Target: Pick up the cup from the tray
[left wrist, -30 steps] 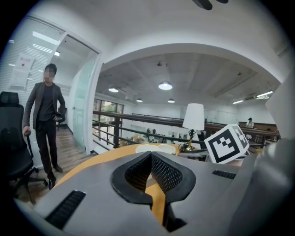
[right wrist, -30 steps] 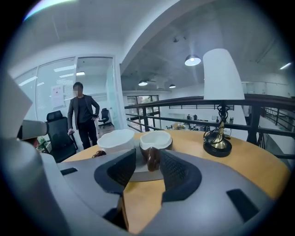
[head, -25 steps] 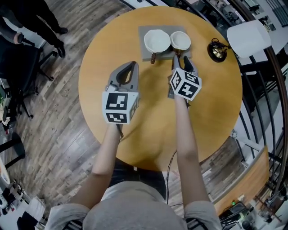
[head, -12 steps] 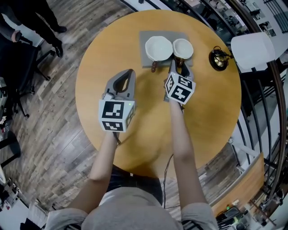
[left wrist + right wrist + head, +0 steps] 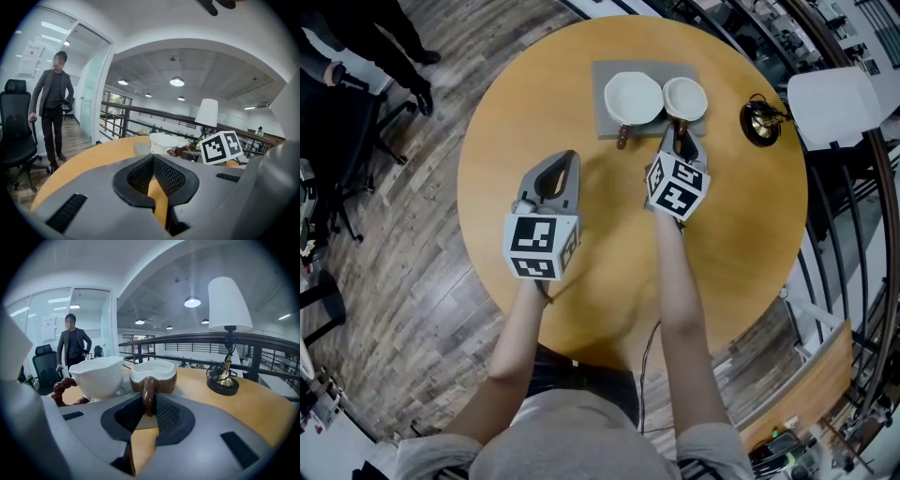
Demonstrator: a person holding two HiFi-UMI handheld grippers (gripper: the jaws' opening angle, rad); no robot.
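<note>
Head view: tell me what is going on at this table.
A person holds a gripper in each hand over a round wooden table. The right gripper has just been closing its jaws on the handle of the brown cup, which stands on the grey tray beside a white cup. The brown cup is not yet lifted. The left gripper is shut and empty, and hovers above the table away from the tray.

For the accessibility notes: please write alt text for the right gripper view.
The right tongs have just closed on the handle of a brown cup with a white inside, which stands beside a white cup. A white-shaded lamp stands on the wooden table at right; a person stands in the background at left.
</note>
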